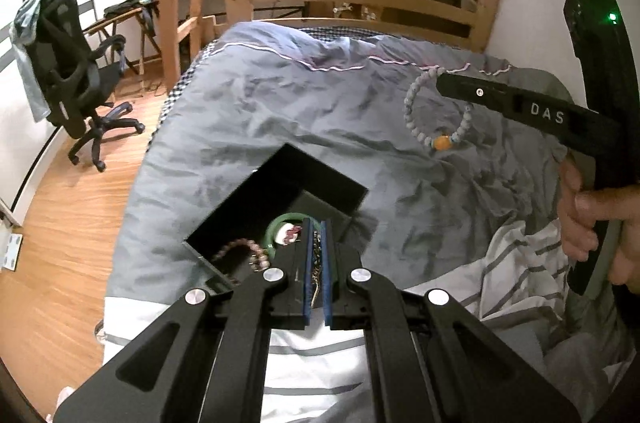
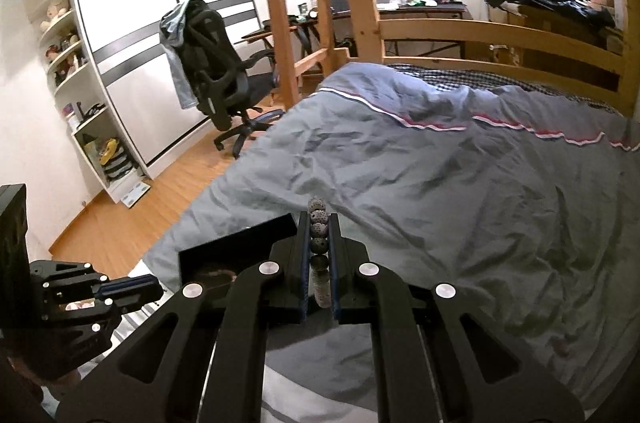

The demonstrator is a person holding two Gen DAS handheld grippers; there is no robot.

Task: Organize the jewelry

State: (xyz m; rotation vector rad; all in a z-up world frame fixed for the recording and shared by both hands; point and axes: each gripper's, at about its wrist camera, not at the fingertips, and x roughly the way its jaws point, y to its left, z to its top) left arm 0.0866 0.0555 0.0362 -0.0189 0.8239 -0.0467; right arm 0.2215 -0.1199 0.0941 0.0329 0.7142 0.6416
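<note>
Over the black box (image 1: pixel 280 191) on the bed, the left gripper (image 1: pixel 318 251) pinched a thin chain (image 1: pixel 316 263) – prob. to drop it in w/ the other pieces. Right gripper (image 2: pixel 320 255) clamped the grey bead bracelet (image 1: pixel 436 111), hanging well apart from the box – likely next.

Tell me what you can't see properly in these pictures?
- Chain, left wrist view: pinched between the left tool's pads, mostly hidden.
- Black box, left view: inside partly covered by that tool; green bangle half hidden.
- Grey bead bracelet, right wrist view: only beads inside the right tool show.
</note>
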